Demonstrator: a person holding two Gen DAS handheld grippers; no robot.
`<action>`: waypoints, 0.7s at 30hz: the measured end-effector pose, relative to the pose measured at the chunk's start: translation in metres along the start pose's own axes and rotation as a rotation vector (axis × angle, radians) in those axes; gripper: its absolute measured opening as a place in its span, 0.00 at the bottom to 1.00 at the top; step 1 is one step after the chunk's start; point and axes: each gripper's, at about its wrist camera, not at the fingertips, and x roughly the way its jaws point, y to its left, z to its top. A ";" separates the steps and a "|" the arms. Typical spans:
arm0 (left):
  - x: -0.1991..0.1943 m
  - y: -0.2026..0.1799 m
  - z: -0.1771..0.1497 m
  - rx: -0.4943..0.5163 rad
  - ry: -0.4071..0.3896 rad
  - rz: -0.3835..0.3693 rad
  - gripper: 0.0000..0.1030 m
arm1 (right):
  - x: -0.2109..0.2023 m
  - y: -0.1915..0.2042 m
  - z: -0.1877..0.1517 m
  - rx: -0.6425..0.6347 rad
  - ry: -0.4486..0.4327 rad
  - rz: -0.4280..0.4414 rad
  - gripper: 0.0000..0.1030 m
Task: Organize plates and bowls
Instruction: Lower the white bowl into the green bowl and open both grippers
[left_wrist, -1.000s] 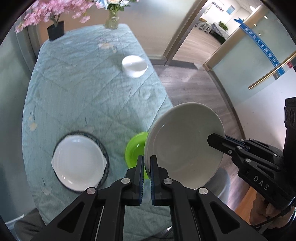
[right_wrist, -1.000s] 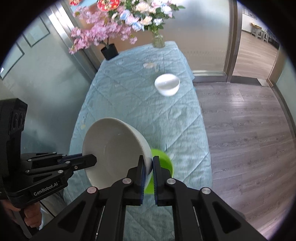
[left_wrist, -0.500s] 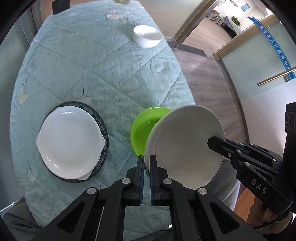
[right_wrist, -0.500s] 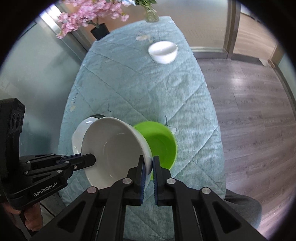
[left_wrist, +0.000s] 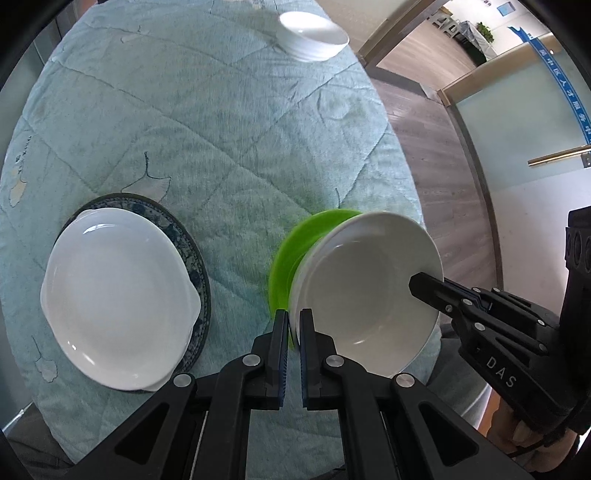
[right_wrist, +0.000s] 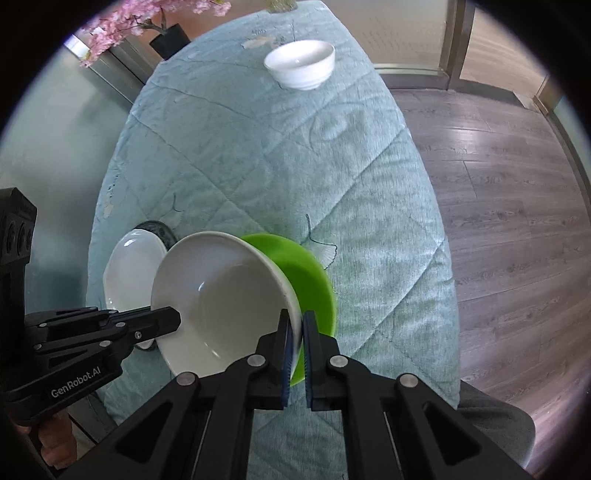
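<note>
you've got the big white bowl (left_wrist: 365, 295) pinched from both sides: your left gripper (left_wrist: 294, 325) is clamped on its left rim, your right gripper (right_wrist: 295, 328) on its right rim. it hangs tilted right above the green bowl (right_wrist: 303, 273) near the table's front edge. left of them the white handled dish (left_wrist: 114, 295) sits on the dark patterned plate (left_wrist: 201, 266). far across the teal tablecloth (left_wrist: 221, 129), a small white bowl (right_wrist: 301, 64) stands alone.

Grey wood floor (right_wrist: 517, 192), frosted-glass walls (left_wrist: 517, 122)
</note>
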 end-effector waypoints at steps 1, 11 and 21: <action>0.004 0.000 0.001 0.004 0.008 0.006 0.02 | 0.003 0.000 -0.001 0.000 0.006 -0.004 0.05; 0.023 0.001 0.004 0.010 0.043 0.024 0.02 | 0.014 0.004 -0.002 -0.027 0.010 -0.077 0.04; 0.032 0.007 0.009 -0.025 0.057 -0.015 0.02 | 0.020 0.003 0.001 -0.027 0.001 -0.129 0.03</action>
